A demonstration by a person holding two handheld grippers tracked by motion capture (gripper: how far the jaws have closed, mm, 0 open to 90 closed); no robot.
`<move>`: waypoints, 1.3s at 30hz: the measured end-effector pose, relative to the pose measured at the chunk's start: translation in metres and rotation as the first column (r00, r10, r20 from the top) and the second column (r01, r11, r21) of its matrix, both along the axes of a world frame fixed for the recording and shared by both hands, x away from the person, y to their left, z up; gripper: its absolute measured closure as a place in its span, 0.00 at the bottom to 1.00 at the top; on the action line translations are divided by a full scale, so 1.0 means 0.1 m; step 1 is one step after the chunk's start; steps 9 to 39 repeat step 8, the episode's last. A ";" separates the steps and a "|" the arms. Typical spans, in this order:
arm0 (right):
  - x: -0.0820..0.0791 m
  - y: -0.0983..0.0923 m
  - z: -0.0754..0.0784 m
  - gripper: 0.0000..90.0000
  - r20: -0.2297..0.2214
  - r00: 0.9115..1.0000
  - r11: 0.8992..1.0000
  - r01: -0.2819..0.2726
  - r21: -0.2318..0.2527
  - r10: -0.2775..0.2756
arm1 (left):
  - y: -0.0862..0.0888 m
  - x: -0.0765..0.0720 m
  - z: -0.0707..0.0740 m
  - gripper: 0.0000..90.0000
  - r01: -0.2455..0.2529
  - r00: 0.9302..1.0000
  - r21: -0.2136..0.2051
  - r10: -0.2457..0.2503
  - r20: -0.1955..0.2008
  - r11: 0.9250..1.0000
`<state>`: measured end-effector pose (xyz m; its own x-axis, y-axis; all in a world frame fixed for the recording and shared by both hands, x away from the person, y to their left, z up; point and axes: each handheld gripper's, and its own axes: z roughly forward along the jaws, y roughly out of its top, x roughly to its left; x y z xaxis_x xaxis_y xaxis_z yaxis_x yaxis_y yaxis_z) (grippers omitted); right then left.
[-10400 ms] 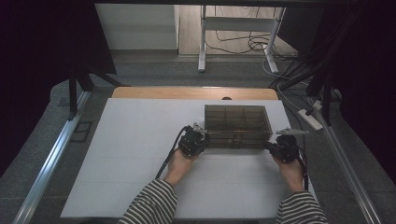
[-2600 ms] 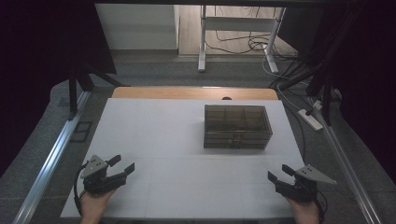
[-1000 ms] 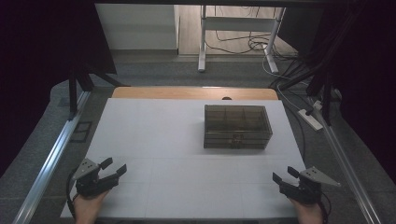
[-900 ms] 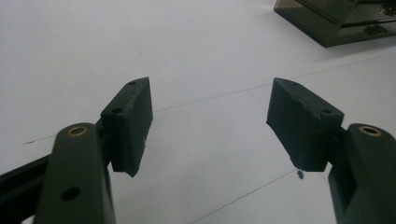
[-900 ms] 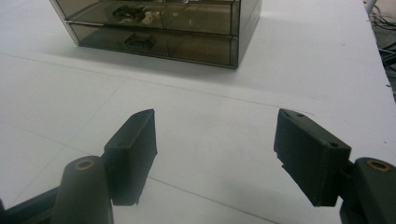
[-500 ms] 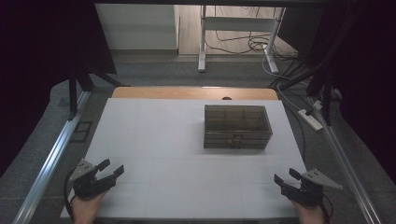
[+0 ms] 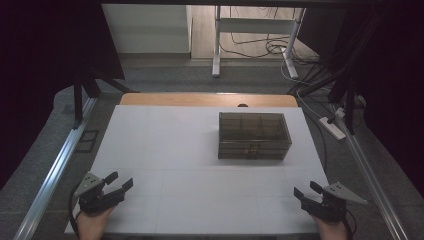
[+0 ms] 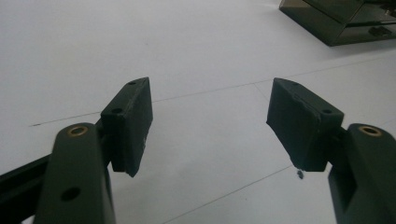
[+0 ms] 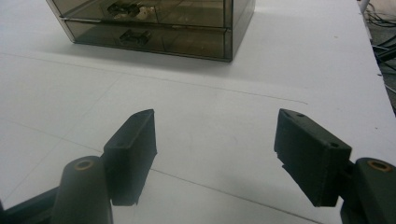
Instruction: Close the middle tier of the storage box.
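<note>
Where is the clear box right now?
In the high view the box sits on the white table, right of centre toward the far edge, well ahead of the right gripper.

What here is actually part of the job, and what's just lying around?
In the job: smoked plastic drawer box, left gripper, right gripper, both open and empty.

Just there: white table sheet, power strip, floor cables.

We see a smoky, dark see-through box [image 7: 254, 135] with a small dark latch, on a white table top [image 7: 165, 150] crossed by thin grey lines. Both the left gripper [image 7: 120, 183] and the right gripper [image 7: 306, 191] are black, each with a grey plate and brass-coloured rivets
</note>
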<state>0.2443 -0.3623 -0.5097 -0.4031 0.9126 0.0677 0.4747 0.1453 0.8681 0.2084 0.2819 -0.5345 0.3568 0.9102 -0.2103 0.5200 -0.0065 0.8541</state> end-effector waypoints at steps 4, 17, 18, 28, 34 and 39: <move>0.00 0.00 0.00 0.33 -0.002 1.000 1.000 -0.001 -0.001 0.001 | 0.00 0.00 0.00 0.35 0.001 1.000 -0.001 -0.001 0.000 1.000; 0.00 0.00 0.00 0.32 -0.002 1.000 1.000 0.000 0.000 0.000 | -0.01 0.01 0.00 0.35 0.004 1.000 -0.002 -0.004 0.000 1.000; 0.00 0.00 0.00 0.32 -0.002 1.000 1.000 0.000 0.000 0.000 | -0.01 0.01 0.00 0.35 0.004 1.000 -0.002 -0.004 0.000 1.000; 0.00 0.00 0.00 0.32 -0.002 1.000 1.000 0.000 0.000 0.000 | -0.01 0.01 0.00 0.35 0.004 1.000 -0.002 -0.004 0.000 1.000; 0.00 0.00 0.00 0.32 -0.002 1.000 1.000 0.000 0.000 0.000 | -0.01 0.01 0.00 0.35 0.004 1.000 -0.002 -0.004 0.000 1.000; 0.00 0.00 0.00 0.32 -0.002 1.000 1.000 0.000 0.000 0.000 | -0.01 0.01 0.00 0.35 0.004 1.000 -0.002 -0.004 0.000 1.000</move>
